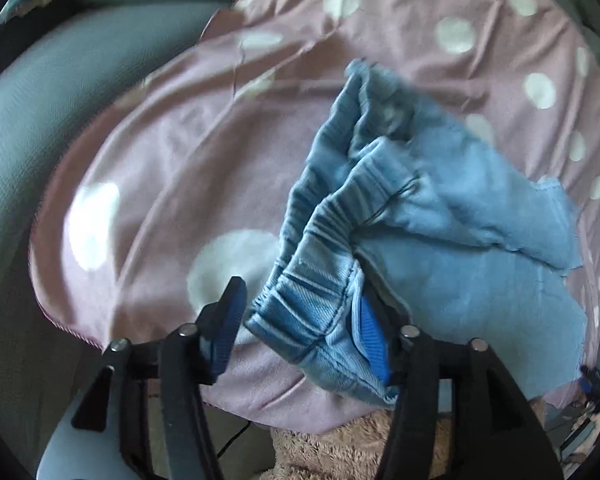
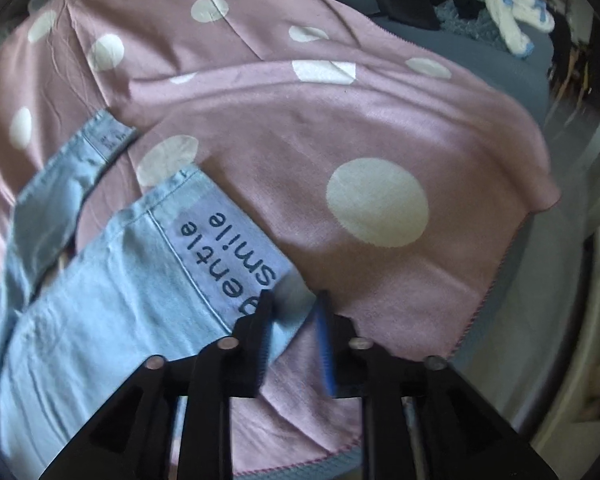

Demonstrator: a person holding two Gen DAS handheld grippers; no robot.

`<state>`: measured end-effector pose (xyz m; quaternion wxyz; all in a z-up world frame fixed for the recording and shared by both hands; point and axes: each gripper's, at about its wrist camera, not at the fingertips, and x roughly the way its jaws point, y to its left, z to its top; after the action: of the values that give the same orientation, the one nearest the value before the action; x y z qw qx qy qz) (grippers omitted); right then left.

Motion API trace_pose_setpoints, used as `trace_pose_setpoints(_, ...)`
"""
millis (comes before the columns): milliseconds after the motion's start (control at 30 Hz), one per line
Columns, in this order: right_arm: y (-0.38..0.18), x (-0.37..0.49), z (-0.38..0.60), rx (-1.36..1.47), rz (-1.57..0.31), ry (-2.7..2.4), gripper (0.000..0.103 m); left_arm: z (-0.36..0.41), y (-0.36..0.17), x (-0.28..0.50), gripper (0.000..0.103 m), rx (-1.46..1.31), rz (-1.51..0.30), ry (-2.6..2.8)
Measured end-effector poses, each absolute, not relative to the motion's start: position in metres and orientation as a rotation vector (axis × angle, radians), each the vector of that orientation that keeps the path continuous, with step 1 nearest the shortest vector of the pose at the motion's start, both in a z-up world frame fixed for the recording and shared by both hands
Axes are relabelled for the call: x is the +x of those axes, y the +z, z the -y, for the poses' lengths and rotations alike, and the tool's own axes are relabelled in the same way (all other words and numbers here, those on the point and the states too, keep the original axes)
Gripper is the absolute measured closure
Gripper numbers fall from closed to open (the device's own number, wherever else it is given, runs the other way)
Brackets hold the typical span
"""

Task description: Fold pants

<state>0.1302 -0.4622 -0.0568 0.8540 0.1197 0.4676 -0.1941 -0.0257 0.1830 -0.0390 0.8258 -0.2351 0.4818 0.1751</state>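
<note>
pants [image 1: 440, 216] of light blue denim lie crumpled on a pink blanket [image 1: 172, 152] with white dots, which covers a grey-green cushioned seat [image 1: 32, 112]. in the left wrist view the elastic waistband is bunched up and sits between the fingers of the left tool [image 1: 300, 320]; the jaws stand fairly wide, the right blue pad touches the denim and the left pad is clear of it, so nothing is pinched. the legs of the pants spread away to the right. in the right wrist view one leg hem, printed with the words "gentle smile", lies flat on the blanket, the other hem further off to the left. the right tool [image 2: 296, 312] hangs over the corner of that hem with its jaws narrowly apart; a blurred bit of cloth shows between the tips, and whether the pads press on it i cannot tell. a white and blue plush toy [image 2: 504, 4] lies on the seat at the far right.
</note>
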Motion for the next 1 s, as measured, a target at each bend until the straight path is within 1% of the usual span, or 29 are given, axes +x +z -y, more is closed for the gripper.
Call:
trace_pose_setpoints(33,-0.048,0.131,0.459,0.227,-0.968,-0.415,0.054,-0.182,-0.027,-0.028,0.041,-0.487,-0.992,0.375)
trace_pose_setpoints(67,-0.036,0.131,0.454,0.218,-0.94,-0.402,0.047,-0.182,-0.014,-0.031,0.032,-0.477,-0.951,0.392)
trace_pose_setpoints(100,-0.024,0.132,0.45,0.223,-0.915,-0.375,0.044,-0.182,-0.003,-0.031,0.023,-0.477,-0.914,0.405)
trace_pose_setpoints(133,-0.016,0.134,0.447,0.23,-0.903,-0.353,0.042,-0.18,0.007,-0.03,0.021,-0.481,-0.876,0.407)
trace_pose_setpoints(200,0.008,0.146,0.429,0.248,-0.87,-0.256,0.036,-0.173,0.023,-0.025,0.02,-0.507,-0.817,0.363)
trace_pose_setpoints(233,0.016,0.153,0.42,0.252,-0.858,-0.209,0.035,-0.168,0.028,-0.023,0.019,-0.525,-0.796,0.326)
trace_pose_setpoints(267,0.025,0.163,0.407,0.258,-0.848,-0.147,0.032,-0.162,0.03,-0.019,0.017,-0.547,-0.774,0.276)
trace_pose_setpoints(333,0.037,0.193,0.378,0.305,-0.861,-0.02,0.031,-0.15,0.023,-0.004,0.016,-0.588,-0.772,0.198)
trace_pose_setpoints(367,0.04,0.206,0.362,0.339,-0.875,0.033,0.031,-0.141,0.013,0.006,0.018,-0.599,-0.808,0.179)
trace_pose_setpoints(433,0.043,0.236,0.337,0.397,-0.906,0.117,0.031,-0.126,-0.009,0.026,0.026,-0.603,-0.889,0.143)
trace_pose_setpoints(500,0.042,0.274,0.304,0.436,-0.954,0.167,0.031,-0.116,-0.033,0.036,0.047,-0.624,-0.969,0.118)
trace_pose_setpoints(567,0.035,0.302,0.284,0.458,-1.004,0.163,0.031,-0.111,-0.053,0.041,0.052,-0.642,-1.038,0.104)
trace_pose_setpoints(667,0.013,0.351,0.256,0.488,-1.11,0.114,0.031,-0.109,-0.066,0.041,0.058,-0.637,-1.053,0.128)
trace_pose_setpoints(800,-0.016,0.401,0.229,0.521,-1.191,0.038,0.031,-0.106,-0.066,0.042,0.057,-0.597,-1.053,0.127)
trace_pose_setpoints(933,-0.038,0.421,0.221,0.479,-1.219,-0.124,0.031,-0.105,-0.067,0.044,0.057,-0.576,-1.054,0.126)
trace_pose_setpoints(1000,-0.049,0.422,0.221,0.47,-1.217,-0.181,0.038,-0.105,-0.068,0.043,0.056,-0.57,-1.052,0.122)
